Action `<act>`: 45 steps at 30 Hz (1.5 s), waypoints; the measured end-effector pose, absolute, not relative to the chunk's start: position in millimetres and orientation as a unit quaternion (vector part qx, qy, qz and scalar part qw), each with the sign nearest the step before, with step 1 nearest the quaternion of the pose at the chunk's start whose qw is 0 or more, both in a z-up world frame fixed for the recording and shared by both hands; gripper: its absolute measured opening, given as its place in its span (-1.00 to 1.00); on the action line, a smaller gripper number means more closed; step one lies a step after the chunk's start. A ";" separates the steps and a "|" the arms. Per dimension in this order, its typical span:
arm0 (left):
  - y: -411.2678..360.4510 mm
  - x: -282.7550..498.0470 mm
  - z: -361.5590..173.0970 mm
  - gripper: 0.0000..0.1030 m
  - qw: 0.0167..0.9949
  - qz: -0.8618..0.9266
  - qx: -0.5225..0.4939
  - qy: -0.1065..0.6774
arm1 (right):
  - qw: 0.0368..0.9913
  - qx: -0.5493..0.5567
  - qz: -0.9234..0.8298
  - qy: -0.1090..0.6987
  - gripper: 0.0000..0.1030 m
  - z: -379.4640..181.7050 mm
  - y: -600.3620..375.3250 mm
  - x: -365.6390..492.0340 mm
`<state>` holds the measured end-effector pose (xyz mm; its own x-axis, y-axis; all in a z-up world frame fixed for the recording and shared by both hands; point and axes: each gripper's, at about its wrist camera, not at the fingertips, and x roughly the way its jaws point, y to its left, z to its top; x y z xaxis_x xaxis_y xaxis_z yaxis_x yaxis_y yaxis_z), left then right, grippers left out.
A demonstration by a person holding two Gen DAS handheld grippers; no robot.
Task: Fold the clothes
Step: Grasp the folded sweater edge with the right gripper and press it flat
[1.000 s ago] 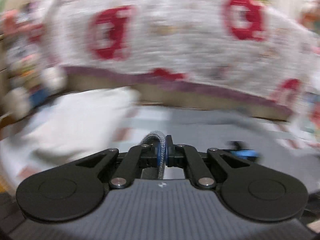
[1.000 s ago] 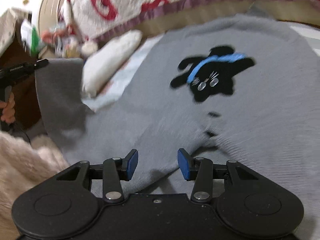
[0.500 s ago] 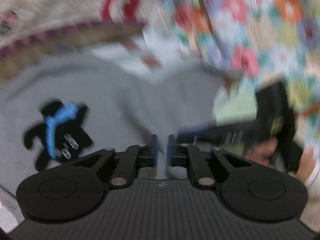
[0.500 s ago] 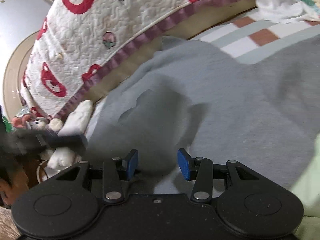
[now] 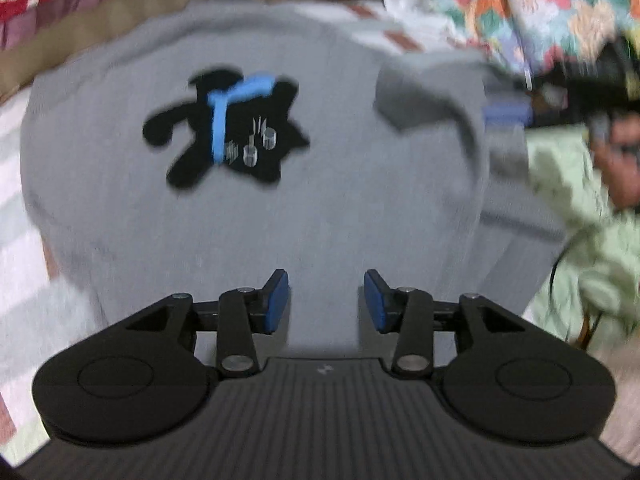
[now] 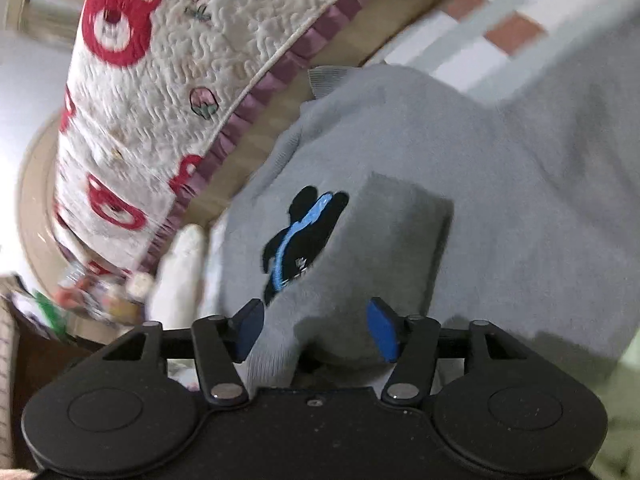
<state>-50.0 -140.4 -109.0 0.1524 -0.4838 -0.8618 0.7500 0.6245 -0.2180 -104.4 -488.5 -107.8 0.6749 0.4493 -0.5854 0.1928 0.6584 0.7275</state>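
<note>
A grey sweater (image 5: pixel 280 208) with a black figure in a blue scarf (image 5: pixel 224 128) lies spread on the bed. My left gripper (image 5: pixel 326 300) hangs above its lower part, jaws opening, nothing between the pads. One sleeve (image 5: pixel 432 92) lies folded over the body at the right. Beyond it, blurred, is my right gripper (image 5: pixel 508 114) in a person's hand (image 5: pixel 620 152). In the right wrist view the right gripper (image 6: pixel 316 330) has its jaws opening. The folded sleeve (image 6: pixel 400 240) lies loose between them, beside the black figure (image 6: pixel 304 232).
A white quilt with red bears (image 6: pixel 160 80) hangs behind the sweater. A white pillow (image 6: pixel 180 272) and small clutter sit at the left. A striped sheet (image 6: pixel 500 32) lies under the sweater, with a floral cloth (image 5: pixel 520 8) and pale green fabric (image 5: pixel 568 200) to the right.
The left gripper, shut on grey fabric a second ago, has let go, swung across over the sweater and sunk. The right jaws have widened, and the sleeve now lies folded across the sweater.
</note>
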 end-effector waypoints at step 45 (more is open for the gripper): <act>-42.6 -3.8 -151.4 -0.71 0.830 -0.199 0.008 0.521 | 0.884 0.292 0.009 0.365 -0.78 -156.7 -482.6 -121.7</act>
